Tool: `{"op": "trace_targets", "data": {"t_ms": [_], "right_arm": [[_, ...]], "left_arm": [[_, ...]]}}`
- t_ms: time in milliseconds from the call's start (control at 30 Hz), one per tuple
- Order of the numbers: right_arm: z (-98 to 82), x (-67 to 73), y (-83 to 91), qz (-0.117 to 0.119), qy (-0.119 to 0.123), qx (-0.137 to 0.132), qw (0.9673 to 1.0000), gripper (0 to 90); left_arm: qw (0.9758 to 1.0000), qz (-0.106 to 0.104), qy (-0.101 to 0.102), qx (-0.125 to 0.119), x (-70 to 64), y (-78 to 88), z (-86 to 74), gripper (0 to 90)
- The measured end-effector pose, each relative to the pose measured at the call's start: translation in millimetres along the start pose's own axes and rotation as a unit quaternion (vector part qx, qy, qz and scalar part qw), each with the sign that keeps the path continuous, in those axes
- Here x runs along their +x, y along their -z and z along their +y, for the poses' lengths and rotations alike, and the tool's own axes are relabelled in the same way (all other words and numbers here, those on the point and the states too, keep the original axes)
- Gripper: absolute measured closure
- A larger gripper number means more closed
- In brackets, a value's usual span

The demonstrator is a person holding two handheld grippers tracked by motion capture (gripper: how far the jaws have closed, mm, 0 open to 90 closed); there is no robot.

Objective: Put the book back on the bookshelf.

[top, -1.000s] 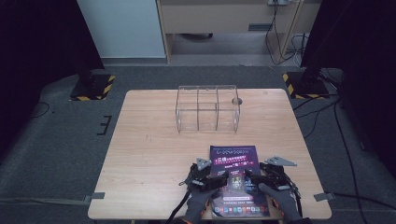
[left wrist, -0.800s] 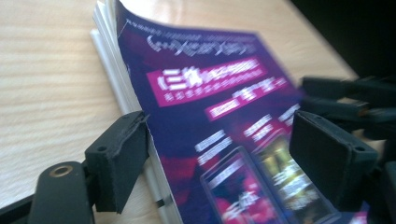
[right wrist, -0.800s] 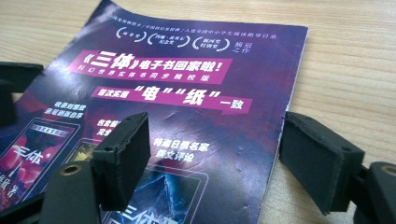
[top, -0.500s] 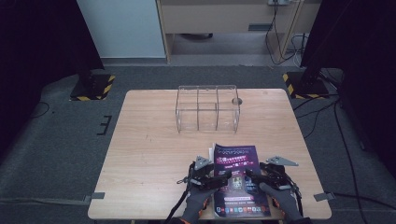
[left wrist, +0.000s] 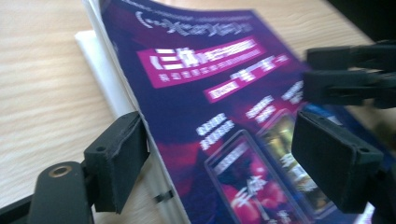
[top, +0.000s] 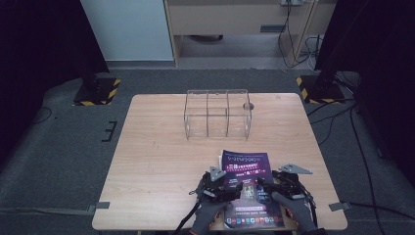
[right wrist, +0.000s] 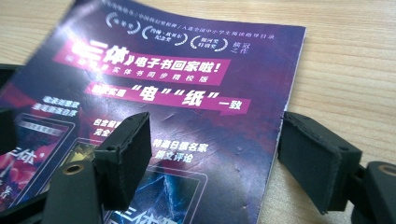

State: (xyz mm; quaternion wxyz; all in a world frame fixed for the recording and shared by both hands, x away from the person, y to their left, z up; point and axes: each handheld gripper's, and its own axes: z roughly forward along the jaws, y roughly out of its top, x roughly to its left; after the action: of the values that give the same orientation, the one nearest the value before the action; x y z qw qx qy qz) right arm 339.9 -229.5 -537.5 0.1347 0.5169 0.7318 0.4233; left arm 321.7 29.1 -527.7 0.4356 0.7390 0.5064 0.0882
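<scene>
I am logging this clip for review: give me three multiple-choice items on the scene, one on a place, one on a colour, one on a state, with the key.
1. Where does the clear acrylic organizer stand on the table?
A. toward the far edge
B. beside the person's hands
C. on the booklet

2. What is the main colour of the booklet cover?
A. yellow
B. purple
C. white

3. How do the jaws of the left gripper and right gripper stand?
A. both shut tight with nothing between them
B. one shut, one open
C. both spread wide, straddling the booklet's side edges

Key: 1 A, the high view shows it beyond the booklet; 2 B, a purple cover with pink banners; 3 C, each gripper view shows cover between separated jaws.
</scene>
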Motion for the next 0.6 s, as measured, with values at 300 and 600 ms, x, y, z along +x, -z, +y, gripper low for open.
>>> {"op": "trace_targets", "data": {"t_ms": [300, 600], "right_arm": [[0.0, 0.0, 0.1, 0.001, -0.001, 0.000, 1.0000, 25.5], [0.0, -0.2, -0.1, 0.001, -0.001, -0.001, 1.0000, 25.5]], "left_arm": [[0.9999, -0.006, 0.013, 0.007, 5.9, -2.4, -1.3, 17.5], [0.9983, -0.054, 0.002, -0.019, 2.6, 4.8, 5.0, 20.7]]}}
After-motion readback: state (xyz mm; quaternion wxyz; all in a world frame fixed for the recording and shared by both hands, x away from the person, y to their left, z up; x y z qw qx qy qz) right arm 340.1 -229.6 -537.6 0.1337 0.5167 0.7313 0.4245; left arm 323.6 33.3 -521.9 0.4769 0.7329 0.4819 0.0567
